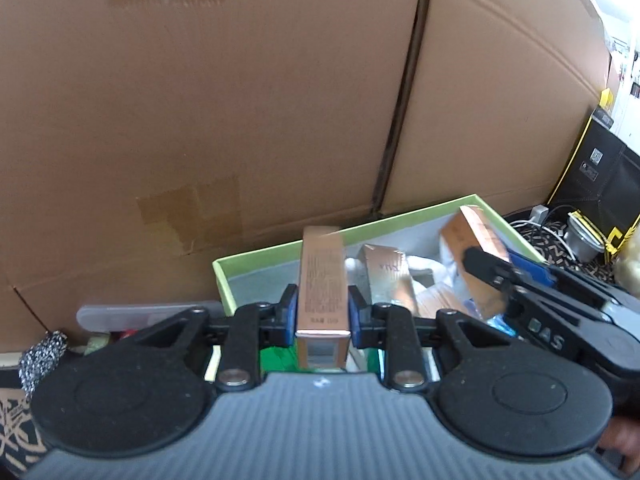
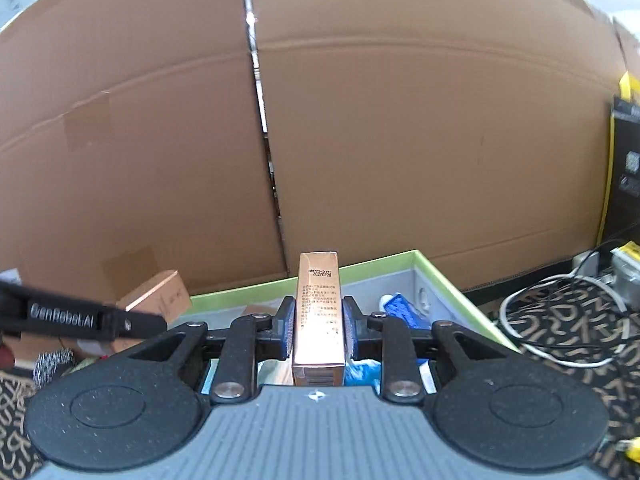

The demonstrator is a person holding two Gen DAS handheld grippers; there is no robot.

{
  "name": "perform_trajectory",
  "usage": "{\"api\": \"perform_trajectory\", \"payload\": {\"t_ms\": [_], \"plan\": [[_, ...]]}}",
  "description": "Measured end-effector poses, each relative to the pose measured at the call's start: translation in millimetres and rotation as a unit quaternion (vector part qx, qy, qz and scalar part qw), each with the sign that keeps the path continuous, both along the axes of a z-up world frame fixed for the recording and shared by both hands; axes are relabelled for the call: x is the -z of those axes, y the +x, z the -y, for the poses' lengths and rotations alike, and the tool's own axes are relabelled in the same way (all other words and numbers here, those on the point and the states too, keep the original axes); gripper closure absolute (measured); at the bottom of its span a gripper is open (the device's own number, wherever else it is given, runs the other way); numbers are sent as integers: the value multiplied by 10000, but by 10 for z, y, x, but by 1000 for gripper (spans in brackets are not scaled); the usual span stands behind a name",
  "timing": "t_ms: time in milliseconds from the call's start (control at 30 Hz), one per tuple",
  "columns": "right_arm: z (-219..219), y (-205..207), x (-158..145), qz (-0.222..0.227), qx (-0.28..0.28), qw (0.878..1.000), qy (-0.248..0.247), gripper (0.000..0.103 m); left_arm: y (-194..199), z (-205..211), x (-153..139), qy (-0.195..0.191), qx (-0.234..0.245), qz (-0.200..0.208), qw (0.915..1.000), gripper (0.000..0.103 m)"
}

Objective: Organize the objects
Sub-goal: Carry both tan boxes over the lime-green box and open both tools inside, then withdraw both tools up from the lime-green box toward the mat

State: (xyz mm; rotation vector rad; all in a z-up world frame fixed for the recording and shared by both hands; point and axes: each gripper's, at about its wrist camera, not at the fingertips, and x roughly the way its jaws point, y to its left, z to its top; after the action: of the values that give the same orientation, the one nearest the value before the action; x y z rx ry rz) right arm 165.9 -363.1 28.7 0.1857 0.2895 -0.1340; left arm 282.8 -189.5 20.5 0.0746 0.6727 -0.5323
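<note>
Two big cardboard cartons (image 1: 240,100) wall off the back edge of the patterned mat (image 2: 580,320), and a green-rimmed tray (image 1: 256,256) sits right against them, already crowded with copper boxes and white packets. Next down in size: each hand-held tool carries a slim copper carton. The left gripper (image 1: 322,314) has its blue pads against the sides of one copper box (image 1: 322,280), which stands over the tray's near left corner. The right gripper (image 2: 319,326) pinches a second copper box (image 2: 319,312) above the tray's near edge, roughly mid-tray, pointing at the far rim.

Likely trouble from here, as a guess: the two tools sit close together over the same tray, so they could bump each other on the way down. The tray looks pretty full too, so a box might land on the loose packets and tip over. The left grip looks none too firm, so that box could slip early and drop crooked.
</note>
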Motion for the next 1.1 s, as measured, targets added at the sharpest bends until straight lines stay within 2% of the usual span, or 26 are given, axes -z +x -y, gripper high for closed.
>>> {"api": "perform_trajectory", "payload": {"t_ms": [33,67,100,133,167,300,367,433,533,767,933,1100], "plan": [[14,68,29,-6,-42,10000,52,75,6,-3,25,-6,-9,41,10000,63],[20,140,67,-30,-134,9999,59,71,7,-26,50,-32,-47,102,9999,42],[14,194,105,-58,-235,9997,8,65,-22,-58,71,-71,-115,211,9997,28],[-3,237,140,-93,-260,9996,-84,43,-58,-91,89,-89,-166,329,9993,24],[-29,218,181,-115,-214,9995,-217,34,-92,-118,103,-75,-181,407,9990,18],[-64,55,257,12,-149,9983,-557,32,-213,-227,142,-180,-267,399,9987,0],[-49,-70,253,76,-110,9983,-573,26,-302,-287,130,-302,-290,444,9981,0],[-47,-203,232,152,-89,9983,-558,25,-387,-325,80,-383,-201,501,9978,0],[-48,-417,188,240,-100,9982,-542,16,-549,-357,13,-478,-76,573,9972,0],[-55,-740,115,197,-160,9986,-468,10,-951,-377,-90,-334,203,784,9962,0],[-214,-1066,143,311,-375,9982,-337,1,-1218,-623,-81,-399,74,773,9962,0],[-419,-1268,237,212,-769,9966,-207,0,-1416,-987,41,-257,-176,642,9974,0]]}}
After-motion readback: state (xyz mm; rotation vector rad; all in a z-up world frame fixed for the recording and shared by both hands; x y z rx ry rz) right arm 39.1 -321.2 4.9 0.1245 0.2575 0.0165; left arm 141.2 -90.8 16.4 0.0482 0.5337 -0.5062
